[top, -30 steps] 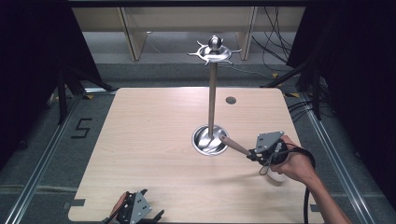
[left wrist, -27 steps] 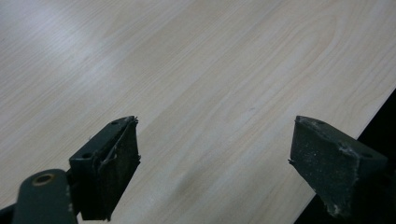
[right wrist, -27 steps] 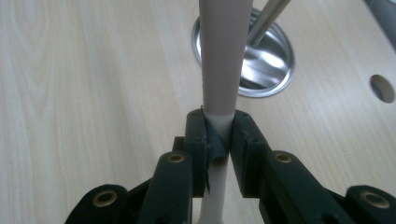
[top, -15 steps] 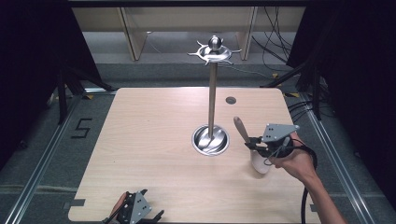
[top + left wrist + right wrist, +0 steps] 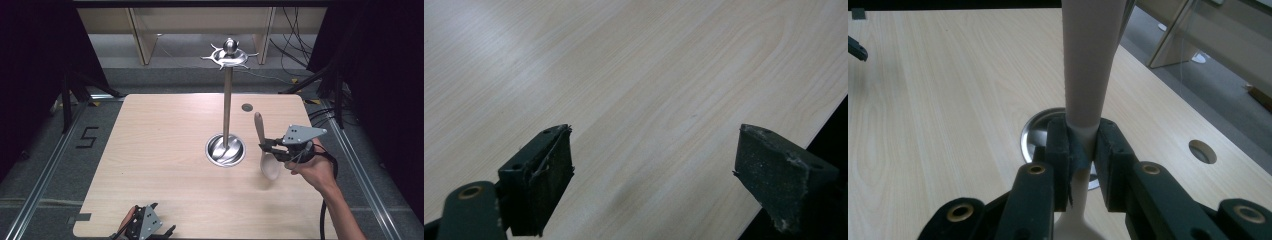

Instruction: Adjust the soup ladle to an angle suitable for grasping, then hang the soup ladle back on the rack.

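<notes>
Two grippers, only one busy. Nearest, at the table's front edge, the left gripper sits idle; its own view has the jaws spread wide w/ nothing but bare table between them.

Farther in, right side: the right gripper has its jaws pressed onto the neck of a wooden spoon, just where handle meets bowl. Spoon stands near upright, handle up, bowl hanging below the jaws, approx. just above the tabletop, though contact can't be told. In the right gripper view the handle rises straight out of the pinch.

Beyond it, the metal stand: round base just left of the spoon, pole up to a hooked ring at top.

Step looks like carry after pickup, prob. heading for the rack. Next move: lift well higher, bring handle end to a hook w/o knocking the pole.
</notes>
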